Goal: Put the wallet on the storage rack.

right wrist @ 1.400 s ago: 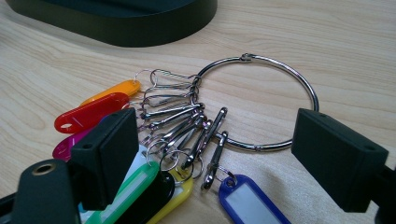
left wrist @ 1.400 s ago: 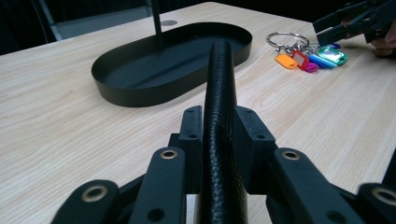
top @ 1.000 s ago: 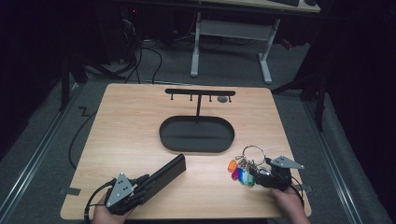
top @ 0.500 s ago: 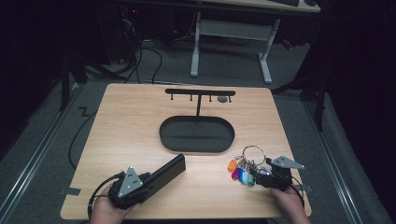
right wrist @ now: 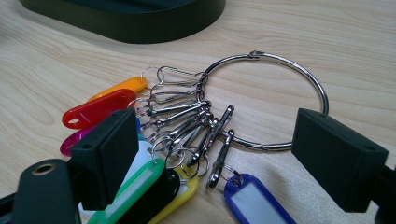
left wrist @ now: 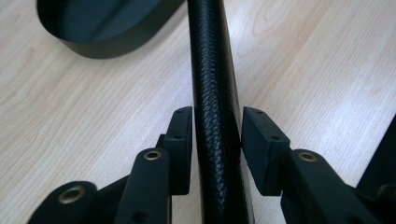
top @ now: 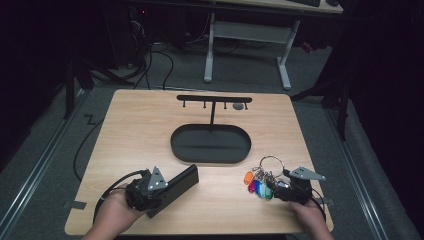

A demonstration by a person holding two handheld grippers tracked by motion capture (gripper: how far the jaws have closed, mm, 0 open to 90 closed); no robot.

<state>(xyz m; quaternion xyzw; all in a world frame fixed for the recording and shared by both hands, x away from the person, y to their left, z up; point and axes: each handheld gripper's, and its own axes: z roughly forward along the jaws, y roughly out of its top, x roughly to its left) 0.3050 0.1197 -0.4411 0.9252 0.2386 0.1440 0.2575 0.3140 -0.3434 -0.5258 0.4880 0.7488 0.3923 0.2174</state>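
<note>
Left gripper [top: 167,186] clamps a black case [top: 176,186] at the table's [top: 140,130] front left; case's long axis points diagonally toward the oval tray [top: 210,144]. Right gripper [top: 274,186], jaws apart, straddles the key ring [top: 262,175].

No lettering, label, brand or number can be read anywhere; the key tags' [right wrist: 140,186] label windows look blank.
</note>
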